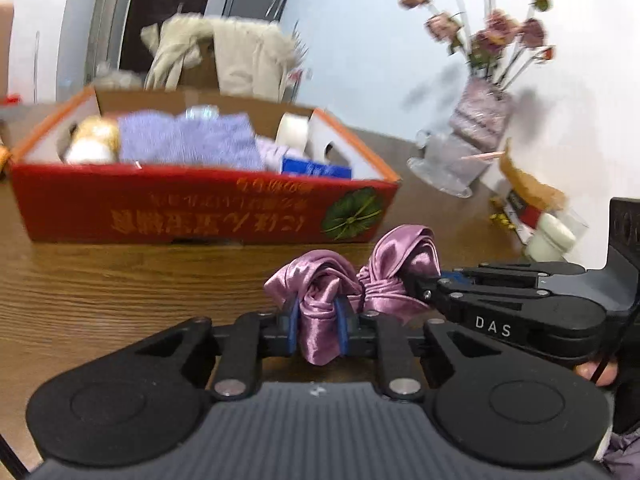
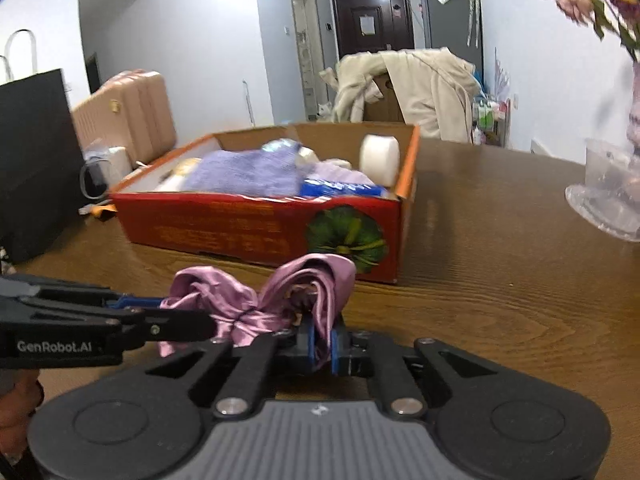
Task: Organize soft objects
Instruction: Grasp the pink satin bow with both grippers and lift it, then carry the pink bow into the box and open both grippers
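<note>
Now both my grippers pinch one pink satin cloth (image 1: 352,280) above the wooden table (image 1: 100,280).
My left gripper (image 1: 318,320) clamps its left bunch, my right gripper (image 2: 322,346) its right bunch, in front of the red cardboard box (image 2: 256,228) holding a lavender towel (image 2: 244,176).

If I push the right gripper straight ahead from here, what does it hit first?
Probably the near red wall of the cardboard box, straight ahead of the right gripper, which is clamped on the pink satin cloth. The gap is hard to judge.
</note>
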A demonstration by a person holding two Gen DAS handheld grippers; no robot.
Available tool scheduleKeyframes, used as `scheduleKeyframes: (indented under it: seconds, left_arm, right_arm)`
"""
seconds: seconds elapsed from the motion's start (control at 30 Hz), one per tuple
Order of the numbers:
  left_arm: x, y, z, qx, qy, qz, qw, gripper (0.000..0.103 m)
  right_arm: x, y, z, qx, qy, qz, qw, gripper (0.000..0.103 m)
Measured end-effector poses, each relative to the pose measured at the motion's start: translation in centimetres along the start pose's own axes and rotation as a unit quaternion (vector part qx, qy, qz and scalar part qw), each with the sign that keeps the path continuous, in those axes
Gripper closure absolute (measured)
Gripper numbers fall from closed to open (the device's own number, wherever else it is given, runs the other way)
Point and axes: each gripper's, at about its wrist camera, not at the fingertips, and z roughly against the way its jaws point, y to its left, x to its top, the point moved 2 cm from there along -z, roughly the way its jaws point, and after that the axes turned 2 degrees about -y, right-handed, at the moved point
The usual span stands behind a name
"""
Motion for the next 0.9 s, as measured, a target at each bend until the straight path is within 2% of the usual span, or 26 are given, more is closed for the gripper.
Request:
scheduleKeyframes:
  seconds: [0.17, 0.33, 0.5, 0.73, 0.9]
  left_arm:
    - [-0.9, -0.2, 5.7, -0.022, -0.025, 0.004, 0.9994, 0.085]
    - [-1.8, -0.1, 10.9, -0.032, -0.049, -0.019, 0.9981, 0.085]
    - [-2.6, 0.9, 15.3, -0.04, -0.073, -0.019, 0.9964, 0.085]
    - [-3.1, 1.2, 17.1, -0.056, -0.09, -0.006, 0.9943, 0.085]
    - [-1.6, 1.4, 16.2, -0.062, -0.095, -0.007, 0.9935, 0.085]
  right_arm:
    - [-0.8, 2.9, 5.2, 0.012, -0.034, -0.023, 0.999, 0.096]
    - [-1.2, 7.1, 9.2, -0.001, -0.065, -0.009, 0.998, 0.096]
    - [-1.6, 11.2, 11.8, -0.007, -0.084, 0.001, 0.996, 0.096]
    - [-1.7, 13.0, 13.2, -0.021, -0.083, 0.02, 0.996, 0.096]
    - [-0.5, 12.6, 13.0, -0.025, -0.093, 0.03, 0.995, 0.096]
